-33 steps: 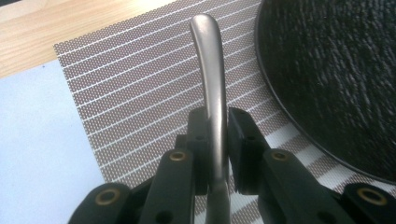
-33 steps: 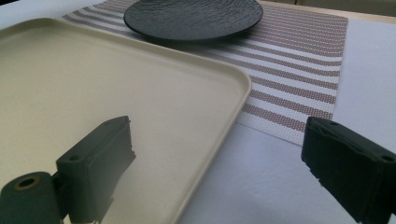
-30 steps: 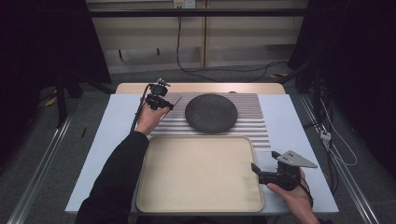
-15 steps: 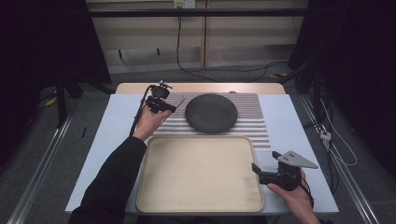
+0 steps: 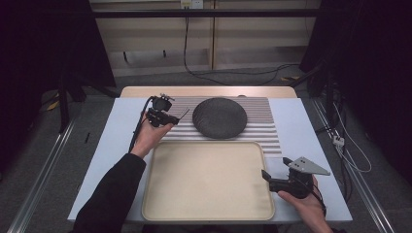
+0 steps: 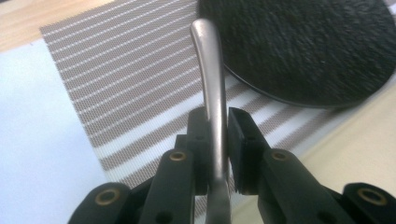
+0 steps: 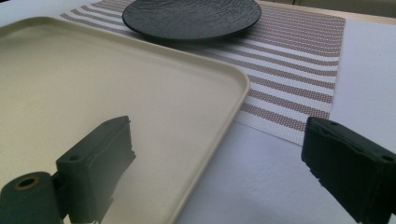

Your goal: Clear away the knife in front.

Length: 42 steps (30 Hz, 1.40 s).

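My left gripper is shut on the handle of a silver metal utensil, held over the left part of the striped placemat. The handle sticks out past the jaws toward the black round plate; its other end is hidden. In the left gripper view the plate lies just right of the handle tip. My right gripper rests at the right edge of the cream tray. Its jaws stand wide open with nothing between them, one over the tray rim and one over the table.
The placemat lies behind the tray, with the plate on it. The pale blue table top has bare strips left and right. Cables trail on the floor beyond the table.
My left hand has shifted a little toward the near side of the table, with the utensil still gripped. The right hand has stayed where it was.
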### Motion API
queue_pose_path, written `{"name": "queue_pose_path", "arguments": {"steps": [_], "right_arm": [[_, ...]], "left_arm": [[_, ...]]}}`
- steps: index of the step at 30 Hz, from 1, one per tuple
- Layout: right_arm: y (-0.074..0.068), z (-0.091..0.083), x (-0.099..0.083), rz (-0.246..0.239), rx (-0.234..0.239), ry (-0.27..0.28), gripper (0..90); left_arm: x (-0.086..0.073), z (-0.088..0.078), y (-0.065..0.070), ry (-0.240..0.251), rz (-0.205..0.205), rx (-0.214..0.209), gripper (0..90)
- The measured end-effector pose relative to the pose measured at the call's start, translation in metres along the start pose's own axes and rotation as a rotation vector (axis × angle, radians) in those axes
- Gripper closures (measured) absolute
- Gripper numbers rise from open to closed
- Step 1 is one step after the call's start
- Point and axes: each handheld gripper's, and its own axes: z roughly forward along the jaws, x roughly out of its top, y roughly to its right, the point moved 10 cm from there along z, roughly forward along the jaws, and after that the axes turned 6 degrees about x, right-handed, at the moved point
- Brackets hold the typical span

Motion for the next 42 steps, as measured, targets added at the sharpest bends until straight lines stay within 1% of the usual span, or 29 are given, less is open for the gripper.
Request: {"name": "queue_pose_path", "arguments": {"steps": [2, 4, 6, 7, 10, 11, 12, 15, 16, 17, 19, 20, 21, 24, 26, 31, 32, 34, 36, 37, 38, 39, 41, 42], "right_arm": [[-0.001, 0.0, 0.0, 0.0, 0.0, -0.001, 8.8], [-0.001, 0.0, 0.0, -0.004, 0.0, -0.001, 8.8], [-0.001, 0.001, 0.0, -0.004, 0.001, -0.001, 8.8], [-0.001, 0.001, 0.0, -0.005, 0.0, -0.001, 8.8], [-0.001, 0.0, 0.0, -0.005, -0.002, -0.002, 8.9], [-0.001, 0.0, 0.0, -0.005, -0.003, -0.002, 8.9], [-0.001, 0.0, 0.0, -0.005, -0.004, -0.003, 8.9], [-0.001, 0.0, 0.001, -0.009, -0.008, -0.002, 8.9], [-0.001, 0.0, 0.001, -0.01, -0.009, -0.002, 8.9], [-0.001, 0.0, 0.001, -0.011, -0.01, -0.002, 8.9], [-0.001, -0.001, 0.001, -0.013, -0.014, -0.002, 8.9], [-0.002, -0.001, 0.001, -0.014, -0.014, -0.003, 8.9], [-0.002, -0.001, 0.001, -0.015, -0.014, -0.003, 8.9], [-0.002, -0.001, 0.001, -0.016, -0.015, -0.004, 8.9], [-0.002, 0.0, 0.001, -0.015, -0.015, -0.005, 8.9], [-0.002, 0.0, 0.001, -0.013, -0.012, -0.005, 8.9], [-0.002, 0.0, 0.001, -0.013, -0.012, -0.006, 8.9], [-0.002, 0.0, 0.001, -0.013, -0.012, -0.006, 8.9], [-0.002, 0.0, 0.001, -0.014, -0.013, -0.005, 8.9], [-0.002, 0.0, 0.001, -0.014, -0.013, -0.005, 8.9], [-0.002, 0.0, 0.001, -0.013, -0.014, -0.005, 8.9], [-0.002, -0.001, 0.001, -0.012, -0.014, -0.005, 8.9], [-0.002, 0.0, 0.001, -0.013, -0.014, -0.006, 8.9], [-0.002, 0.0, 0.0, -0.015, -0.013, -0.007, 8.9]], "left_arm": [[-0.005, -0.003, 0.003, -0.003, 0.009, -0.003, 79.9], [-0.009, -0.006, 0.004, -0.004, 0.008, -0.007, 79.8], [-0.01, -0.008, 0.004, 0.011, 0.007, 0.012, 79.9], [-0.012, -0.01, 0.004, 0.009, 0.01, 0.009, 79.8], [-0.018, -0.014, 0.004, 0.003, 0.025, 0.021, 79.9], [-0.019, -0.016, 0.005, 0.003, 0.02, 0.016, 79.9], [-0.021, -0.018, 0.006, 0.004, 0.022, 0.02, 79.8], [-0.026, -0.025, 0.007, 0.005, 0.027, 0.014, 79.9], [-0.026, -0.026, 0.008, 0.014, 0.019, 0.019, 79.9], [-0.029, -0.028, 0.009, 0.011, 0.025, 0.015, 79.9], [-0.033, -0.032, 0.011, 0.017, 0.019, 0.01, 79.9], [-0.035, -0.034, 0.012, 0.023, 0.029, 0.018, 79.8], [-0.038, -0.036, 0.013, 0.027, 0.032, 0.015, 79.8], [-0.043, -0.041, 0.017, 0.037, 0.02, 0.015, 79.9], [-0.048, -0.044, 0.02, 0.031, 0.023, 0.016, 79.9], [-0.056, -0.05, 0.028, 0.024, 0.027, 0.007, 79.8], [-0.056, -0.051, 0.03, 0.03, 0.025, 0.003, 79.8], [-0.06, -0.052, 0.033, 0.02, 0.044, 0.01, 79.8], [-0.063, -0.052, 0.036, 0.018, 0.043, 0.009, 79.8], [-0.064, -0.052, 0.038, 0.022, 0.036, 0.006, 79.8], [-0.066, -0.052, 0.039, 0.022, 0.031, 0.014, 79.8], [-0.069, -0.052, 0.04, 0.014, 0.036, -0.003, 79.8], [-0.074, -0.051, 0.044, 0.013, 0.032, -0.005, 79.8], [-0.076, -0.05, 0.045, 0.007, 0.036, -0.001, 79.8]]}}
